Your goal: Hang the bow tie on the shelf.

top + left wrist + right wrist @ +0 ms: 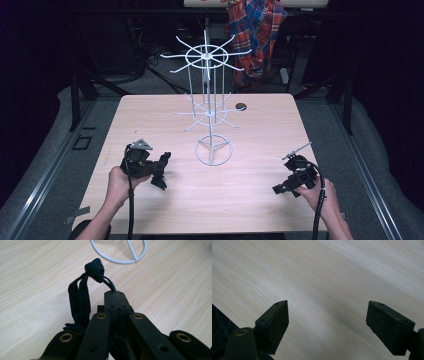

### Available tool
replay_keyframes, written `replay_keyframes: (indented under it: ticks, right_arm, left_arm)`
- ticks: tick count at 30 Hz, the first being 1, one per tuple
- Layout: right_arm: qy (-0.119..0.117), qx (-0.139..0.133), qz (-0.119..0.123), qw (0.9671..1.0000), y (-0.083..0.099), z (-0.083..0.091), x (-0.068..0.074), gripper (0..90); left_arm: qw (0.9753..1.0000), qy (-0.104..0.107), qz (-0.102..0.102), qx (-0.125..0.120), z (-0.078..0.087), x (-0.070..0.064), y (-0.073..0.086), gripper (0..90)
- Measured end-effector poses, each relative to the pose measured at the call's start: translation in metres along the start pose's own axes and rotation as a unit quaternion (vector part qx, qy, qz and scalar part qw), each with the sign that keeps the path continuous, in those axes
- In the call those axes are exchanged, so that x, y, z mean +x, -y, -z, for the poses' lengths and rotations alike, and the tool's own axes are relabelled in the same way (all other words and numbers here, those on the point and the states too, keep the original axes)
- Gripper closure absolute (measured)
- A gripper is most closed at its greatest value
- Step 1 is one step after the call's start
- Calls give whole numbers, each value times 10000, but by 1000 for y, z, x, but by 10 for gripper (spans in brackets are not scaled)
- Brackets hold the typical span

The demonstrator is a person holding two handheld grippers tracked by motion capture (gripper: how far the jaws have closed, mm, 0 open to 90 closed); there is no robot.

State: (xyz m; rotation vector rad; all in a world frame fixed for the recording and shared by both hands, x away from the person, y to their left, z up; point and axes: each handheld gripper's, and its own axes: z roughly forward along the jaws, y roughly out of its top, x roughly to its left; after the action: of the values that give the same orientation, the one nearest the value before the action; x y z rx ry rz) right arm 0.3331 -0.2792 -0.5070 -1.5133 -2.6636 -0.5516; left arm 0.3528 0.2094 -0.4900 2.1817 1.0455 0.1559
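Over the wooden table (150, 115), the left tool (115, 298) clamps a black band (80, 300).

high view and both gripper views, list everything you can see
table: 1, light wood, centre
wire rack: 1, white, two tiers of arms, upright mid-table on a ring base
disc: 1, dark, on the table right of the rack
plaid cloth: 1, red and blue, hanging behind the table
band: 1, black, knotted, pinched in the left tool
left tool: 1, black, jaws shut on the band, left of the rack
right tool: 1, black, jaws wide apart, near right corner
hands: 2, one on each tool
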Motion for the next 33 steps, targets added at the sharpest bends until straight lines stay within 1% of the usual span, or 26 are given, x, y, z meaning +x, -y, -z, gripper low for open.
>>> replay_keyframes:
  ticks: [1, 2, 3, 4, 6, 7, 8, 9, 11, 12, 13, 14, 15, 16, 19, 21, 22, 23, 24, 25, 26, 27, 29, 30, 31, 33]
  right_arm:
    - [-14, 29, 33, 10000, 0, 0, -1, 179]
    - [0, -97, -124, 9999, 1, -2, 1, 178]
    - [1, -122, -132, 9998, 1, -2, 2, 178]
    - [1, -122, -132, 9998, 1, -2, 2, 178]
    - [9, 53, 36, 10000, 0, 1, 1, 177]
    - [20, 52, 33, 10000, 0, 0, 1, 176]
    - [20, 52, 33, 10000, 0, 0, 1, 176]
    - [-3, 20, 34, 10000, 0, -1, 1, 176]
    - [-1, 54, 58, 10000, 1, -1, 0, 174]
    - [-32, 10, 23, 10000, 1, -2, 0, 173]
    - [41, 37, 62, 10000, 1, -1, -1, 169]
    - [43, -79, -43, 10000, 2, -3, 1, 166]
    - [43, -79, -43, 10000, 2, -3, 1, 166]
    - [10, 39, 74, 10000, 1, -1, -1, 165]
    - [0, 86, 93, 9999, 0, -2, 0, 162]
    - [5, 107, 94, 9999, -1, -2, 0, 162]
    - [49, 128, 107, 9998, -1, -2, 1, 161]
    - [60, -2, -2, 10000, -1, -4, 3, 161]
    - [124, 111, 98, 9998, -2, -2, 2, 161]
    - [127, 110, 96, 9998, -2, -2, 2, 160]
    - [64, -6, -10, 10000, -1, -4, 3, 160]
    - [107, 4, -8, 9999, -1, -4, 3, 160]
    - [125, 35, 21, 9999, -1, -4, 3, 159]
    - [111, 35, 29, 9999, -1, -4, 3, 159]
    - [93, 168, 155, 9997, -2, -2, 0, 158]
    - [88, 171, 158, 9997, -2, -2, 0, 158]
  left_arm:
    - [10000, 1, 32, -39, 1, 1, 0, 900]
    - [10000, 6, 65, -76, 2, 2, -1, 900]
    - [9999, 16, 91, -109, 2, 3, -1, 900]
    - [9998, 24, 126, -167, 3, 4, -1, 900]
    - [9996, 30, 169, -230, 5, 6, -2, 900]
    - [9993, 74, 218, -292, 6, 8, -3, 900]
    - [9993, 74, 218, -292, 6, 8, -3, 900]
    - [9991, 50, 228, -346, 6, 9, -4, 900]
    - [9988, 64, 258, -414, 8, 10, -4, 900]
    - [9985, 57, 273, -471, 9, 11, -5, 900]
    - [9984, 70, 286, -487, 10, 11, -5, 900]
    - [9979, 54, 300, -568, 11, 12, -6, 900]
    - [9980, 78, 297, -554, 12, 13, -7, 900]
    - [9978, 48, 292, -595, 12, 13, -7, 900]
    - [9973, 47, 292, -676, 14, 13, -11, 900]
    - [9967, 29, 248, -767, 16, 14, -12, 900]
    - [9964, 17, 270, -807, 16, 14, -13, 900]
    - [9965, 31, 262, -791, 17, 15, -14, 900]
    - [9962, 23, 251, -835, 17, 15, -15, 900]
    - [9959, 13, 273, -866, 18, 16, -16, 900]
    - [9957, 33, 275, -884, 18, 16, -17, 900]
    - [9953, 11, 269, -929, 18, 16, -18, 900]
    - [9951, 29, 244, -954, 19, 17, -21, 900]
    - [9946, 7, 266, -1005, 19, 17, -22, 900]
    - [9947, 29, 240, -997, 20, 17, -23, 900]
    - [9943, 41, 225, -1046, 19, 18, -26, 900]
